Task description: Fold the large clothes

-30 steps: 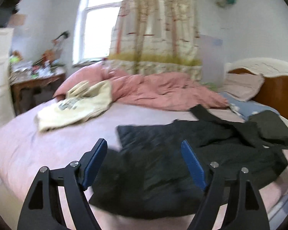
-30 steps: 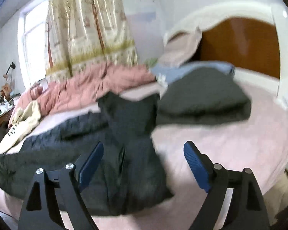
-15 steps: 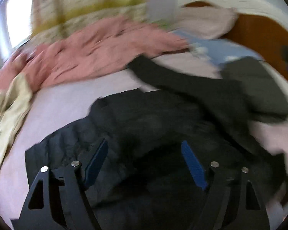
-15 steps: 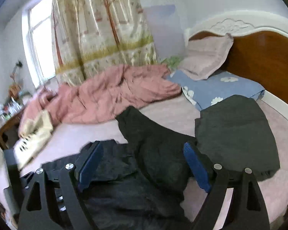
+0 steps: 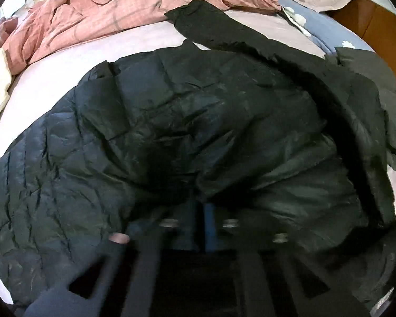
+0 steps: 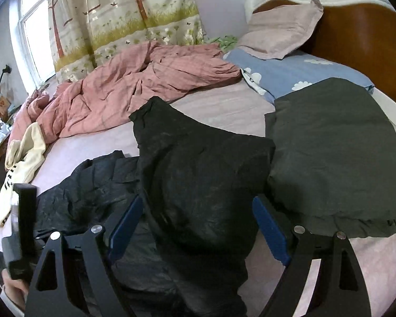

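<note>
left gripper (image 5: pixel 200 208): pads pinched together on black puffer jacket (image 5: pixel 187 121) fabric
right gripper (image 6: pixel 198 227): wide apart, straddling jacket sleeve (image 6: pixel 198 169)

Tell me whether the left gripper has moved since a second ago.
Yes. The left gripper has dropped toward the bed and closed on the black jacket; the pink quilt, mid-frame before, now sits at the top edge.

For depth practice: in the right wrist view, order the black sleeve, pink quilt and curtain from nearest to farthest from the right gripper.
1. Black sleeve: between the right gripper's open fingers.
2. Pink quilt: mid-bed, left.
3. Curtain: far wall, by the window.
</note>
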Available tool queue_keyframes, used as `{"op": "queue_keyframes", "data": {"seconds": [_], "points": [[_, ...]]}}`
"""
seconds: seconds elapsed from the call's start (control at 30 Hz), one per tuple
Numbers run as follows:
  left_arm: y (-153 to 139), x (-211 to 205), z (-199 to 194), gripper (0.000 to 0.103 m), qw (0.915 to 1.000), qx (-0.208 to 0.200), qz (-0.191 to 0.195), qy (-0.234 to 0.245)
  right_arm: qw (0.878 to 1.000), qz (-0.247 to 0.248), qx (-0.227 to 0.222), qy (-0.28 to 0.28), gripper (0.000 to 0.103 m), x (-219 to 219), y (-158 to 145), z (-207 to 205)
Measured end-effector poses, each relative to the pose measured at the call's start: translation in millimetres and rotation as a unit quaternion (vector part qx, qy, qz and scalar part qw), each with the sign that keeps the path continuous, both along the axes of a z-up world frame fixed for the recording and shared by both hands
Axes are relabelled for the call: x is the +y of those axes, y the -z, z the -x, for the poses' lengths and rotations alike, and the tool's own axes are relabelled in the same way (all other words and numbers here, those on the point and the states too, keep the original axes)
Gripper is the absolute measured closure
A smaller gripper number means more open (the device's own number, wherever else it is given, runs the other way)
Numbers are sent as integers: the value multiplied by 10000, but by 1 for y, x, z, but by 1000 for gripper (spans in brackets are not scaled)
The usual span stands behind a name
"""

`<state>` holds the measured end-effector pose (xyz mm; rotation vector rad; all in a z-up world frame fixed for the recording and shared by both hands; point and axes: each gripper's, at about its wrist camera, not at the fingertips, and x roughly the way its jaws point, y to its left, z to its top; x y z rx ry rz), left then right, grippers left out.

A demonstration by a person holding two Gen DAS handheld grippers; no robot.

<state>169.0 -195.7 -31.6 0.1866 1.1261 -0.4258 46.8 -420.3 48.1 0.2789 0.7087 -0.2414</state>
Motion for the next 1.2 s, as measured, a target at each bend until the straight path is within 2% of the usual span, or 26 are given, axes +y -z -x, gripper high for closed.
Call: {"op": "queue_keyframes", "data": {"seconds": [0.07, 0.17, 0.23, 0.3, 0.37, 0.43, 0.5, 0.57, 0.67, 0.8, 0.93, 0.97, 1.0, 1.07, 1.1, 1.2], "points": [[-14, 1, 12, 102, 9996, -179, 114, 160, 10000, 37, 33, 1, 16, -2, 0, -1], [-35, 1, 44, 102, 9959, -593, -53, 677, 9999, -47, 119, -35, 16, -4, 4, -1], [-35, 0, 64, 102, 9945, -451, -196, 929, 9998, -143, 108, -72, 16, -4, 4, 1], [-21, 3, 71, 102, 9963, 6, -365, 784, 9996, -260, 77, -121, 16, -2, 2, 1], [-10, 5, 73, 99, 9959, 106, -516, 731, 9991, -356, 72, -236, 16, 3, 3, 1], [-12, 9, 74, 94, 9959, -251, -613, 612, 9982, -385, 136, -442, 16, 11, 4, -1], [-24, 11, 76, 69, 9963, -547, -393, 531, 9978, -330, 198, -543, 16, 16, 7, -3], [-40, 10, 83, 59, 9946, -780, -61, 688, 9985, -360, 136, -385, 16, 12, 8, -1], [-54, -13, 82, 59, 9926, -819, -28, 895, 9978, -607, -94, -245, 16, -4, 4, 3], [-59, -52, 66, 59, 9912, -761, 245, 1057, 9956, -886, -291, 38, 18, -33, -4, 15], [-44, -91, 35, 59, 9932, -430, 327, 1032, 9970, -592, -324, 375, 17, -57, -15, 31], [-36, -98, 25, 67, 9947, -287, 332, 929, 9969, -588, -308, 412, 17, -61, -16, 33], [-27, -104, 17, 79, 9956, -101, 427, 833, 9967, -607, -322, 422, 17, -64, -18, 35], [-13, -112, 12, 93, 9949, 189, 570, 808, 9973, -576, -376, 274, 18, -66, -20, 37], [-9, -115, 11, 98, 9946, 237, 602, 813, 9976, -532, -378, 240, 18, -66, -21, 36], [-13, -121, 20, 101, 9893, 270, 808, 1186, 9977, -490, -312, 352, 18, -69, -17, 33]]}}
